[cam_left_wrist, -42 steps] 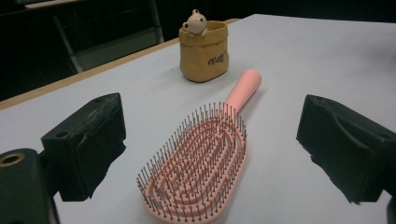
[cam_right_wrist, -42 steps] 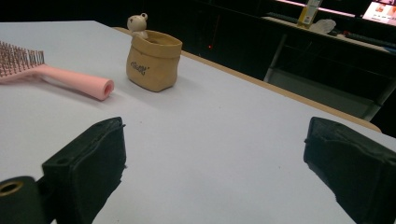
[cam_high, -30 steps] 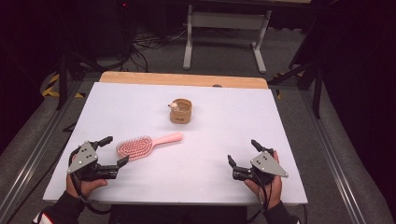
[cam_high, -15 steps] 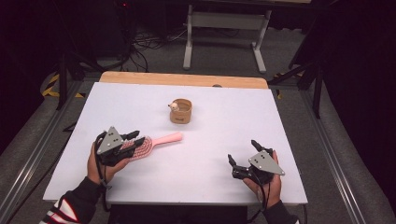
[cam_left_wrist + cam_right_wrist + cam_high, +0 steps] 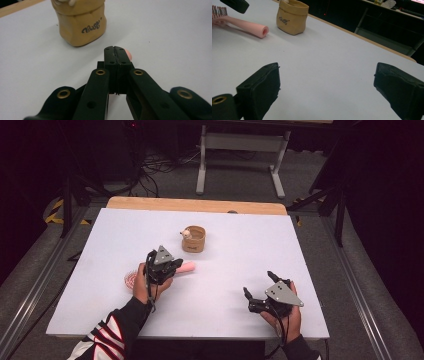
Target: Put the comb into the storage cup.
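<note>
Left gripper (image 5: 172,266) sits low over the pink hairbrush (image 5: 186,266) handle, jaws just snapped together, nothing pinched. Right gripper (image 5: 260,292) rests spread wide.

On the table (image 5: 90,285), the hairbrush (image 5: 132,279) lies left of centre, its handle pointing right. The small pouch (image 5: 194,240) stands farther off, just beyond the handle's end and slightly right of it.
</note>
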A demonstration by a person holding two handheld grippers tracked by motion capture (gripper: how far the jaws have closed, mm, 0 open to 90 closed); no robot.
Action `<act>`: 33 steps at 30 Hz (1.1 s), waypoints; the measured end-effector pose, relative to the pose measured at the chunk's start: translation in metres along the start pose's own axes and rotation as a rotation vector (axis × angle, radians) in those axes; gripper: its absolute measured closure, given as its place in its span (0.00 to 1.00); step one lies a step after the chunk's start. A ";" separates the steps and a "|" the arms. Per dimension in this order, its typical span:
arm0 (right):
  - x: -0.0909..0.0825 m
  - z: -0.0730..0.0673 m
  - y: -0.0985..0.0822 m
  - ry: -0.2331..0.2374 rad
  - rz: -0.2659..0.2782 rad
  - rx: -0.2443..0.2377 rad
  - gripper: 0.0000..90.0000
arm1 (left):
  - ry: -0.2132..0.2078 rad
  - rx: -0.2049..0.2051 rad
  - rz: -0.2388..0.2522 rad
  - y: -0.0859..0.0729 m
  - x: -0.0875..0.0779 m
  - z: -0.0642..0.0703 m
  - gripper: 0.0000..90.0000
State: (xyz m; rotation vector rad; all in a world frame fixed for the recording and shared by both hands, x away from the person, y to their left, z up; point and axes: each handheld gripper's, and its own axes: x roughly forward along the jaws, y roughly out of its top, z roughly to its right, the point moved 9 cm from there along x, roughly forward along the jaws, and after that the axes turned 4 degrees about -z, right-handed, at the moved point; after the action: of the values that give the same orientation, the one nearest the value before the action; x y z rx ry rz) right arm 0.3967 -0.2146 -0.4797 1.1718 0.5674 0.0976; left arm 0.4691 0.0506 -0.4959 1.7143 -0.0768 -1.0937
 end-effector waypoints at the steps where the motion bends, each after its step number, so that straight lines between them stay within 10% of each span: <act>1: 0.000 0.000 0.000 0.000 0.000 0.000 0.08 | 0.000 0.000 0.000 0.000 0.000 0.000 1.00; 16: 0.001 0.001 -0.002 0.002 -0.015 -0.008 0.09 | 0.030 -0.112 -0.099 0.012 0.035 0.001 1.00; 28: 0.001 0.001 -0.004 0.008 -0.026 -0.010 0.09 | 0.048 -0.124 -0.170 0.016 0.048 -0.005 1.00; 33: 0.001 0.002 -0.004 0.006 -0.030 -0.010 0.09 | -0.006 -0.098 -0.226 0.012 0.052 0.007 1.00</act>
State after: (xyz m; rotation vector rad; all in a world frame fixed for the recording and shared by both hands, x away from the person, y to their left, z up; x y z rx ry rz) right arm 0.3979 -0.2177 -0.4835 1.1530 0.5887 0.0782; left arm 0.4998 0.0124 -0.5189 1.6602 0.1683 -1.2470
